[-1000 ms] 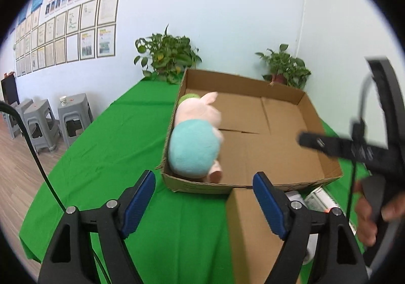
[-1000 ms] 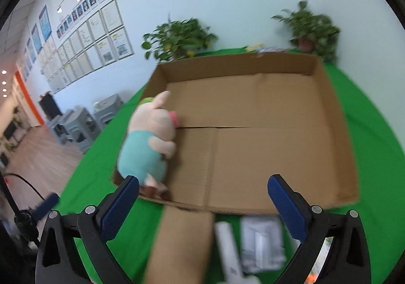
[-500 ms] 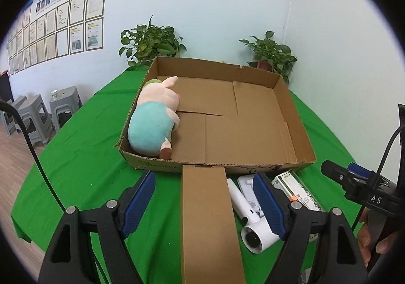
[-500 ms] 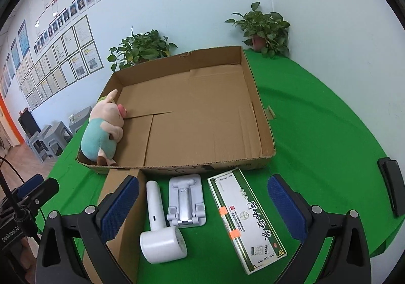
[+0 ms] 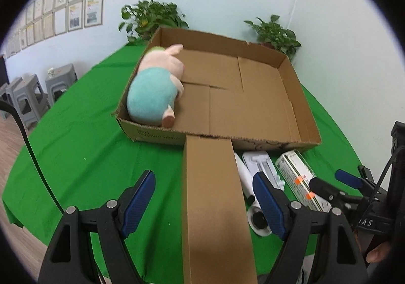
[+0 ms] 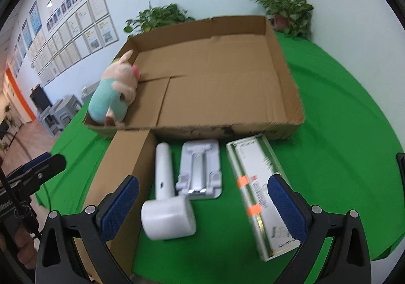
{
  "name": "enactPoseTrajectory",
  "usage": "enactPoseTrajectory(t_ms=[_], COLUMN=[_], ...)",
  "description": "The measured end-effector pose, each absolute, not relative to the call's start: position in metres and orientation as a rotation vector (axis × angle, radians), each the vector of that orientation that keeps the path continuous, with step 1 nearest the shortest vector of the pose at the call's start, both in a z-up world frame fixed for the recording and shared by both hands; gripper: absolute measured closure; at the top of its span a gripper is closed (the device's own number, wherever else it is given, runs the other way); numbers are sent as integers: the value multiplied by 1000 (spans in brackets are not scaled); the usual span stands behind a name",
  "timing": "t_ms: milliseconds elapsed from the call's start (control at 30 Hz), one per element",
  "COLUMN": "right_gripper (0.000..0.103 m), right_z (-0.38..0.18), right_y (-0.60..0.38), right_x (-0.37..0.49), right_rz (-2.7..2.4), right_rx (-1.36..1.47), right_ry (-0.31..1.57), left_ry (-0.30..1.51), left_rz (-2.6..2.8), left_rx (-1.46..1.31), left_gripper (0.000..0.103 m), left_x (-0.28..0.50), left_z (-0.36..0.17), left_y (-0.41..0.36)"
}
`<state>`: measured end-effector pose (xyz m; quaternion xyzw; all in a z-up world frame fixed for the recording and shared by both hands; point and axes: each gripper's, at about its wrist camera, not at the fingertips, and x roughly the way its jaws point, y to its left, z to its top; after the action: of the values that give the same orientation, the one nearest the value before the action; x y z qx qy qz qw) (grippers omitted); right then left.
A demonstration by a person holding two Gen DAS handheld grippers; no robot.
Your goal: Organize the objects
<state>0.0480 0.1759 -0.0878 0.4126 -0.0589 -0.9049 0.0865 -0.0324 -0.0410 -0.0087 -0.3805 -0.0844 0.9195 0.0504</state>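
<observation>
Both hands empty: my left gripper [image 5: 203,201] hangs spread wide astride the long brown carton [image 5: 214,208], pads clear of it, and my right gripper [image 6: 201,210] is just as wide above the white hair dryer [image 6: 165,200], holding nothing. Carton, dryer, grey phone stand [image 6: 200,170] and green-white medicine box [image 6: 260,198] lie in a row on the green bench [image 6: 341,112], just in front of the big cardboard tray [image 6: 286,61]; only the plush pig [image 6: 115,91] is in the tray, at its left wall. Handling guess: carton is stiff but probably light and hollow, so pinch across its narrow width near mid-length; dryer is smooth rounded plastic, likely slippery, so take the straight handle, not the head; medicine box is thin card, go easy. Versus a second ago: the right view was close over the tray with the row barely showing, now it's pulled back over the items; the left view now looks down on the carton
</observation>
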Motion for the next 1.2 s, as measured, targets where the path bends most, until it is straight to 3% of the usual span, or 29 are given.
enactPoseTrajectory(t_ms=[133, 300, 667, 767, 867, 967, 1200], right_gripper=[1, 1, 1, 10, 12, 14, 16], right_z=[-99, -108, -146, -158, -161, -161, -163], right_y=[149, 96, -6, -16, -20, -15, 18], right_x=[65, 89, 78, 74, 74, 74, 66], right_rz=[-2538, -2343, -2351, -2361, -2394, -2375, -2159], right_rx=[1269, 1285, 1515, 1553, 1528, 1505, 1451], right_ry=[-103, -86, 87, 130, 144, 76, -375], left_ry=[-374, -462, -576, -607, -635, -669, -801], left_rz=[2661, 2526, 2465, 2462, 2441, 2420, 2346], left_rx=[-1202, -1268, -1339, -1351, -1344, -1327, -1290], left_gripper=[24, 38, 39, 39, 39, 39, 39], left_x=[-36, -34, -12, -9, -7, -4, -9], left_z=[-29, -55, -82, -89, -94, -95, -97], left_y=[-55, -69, -114, -125, -130, -133, -138])
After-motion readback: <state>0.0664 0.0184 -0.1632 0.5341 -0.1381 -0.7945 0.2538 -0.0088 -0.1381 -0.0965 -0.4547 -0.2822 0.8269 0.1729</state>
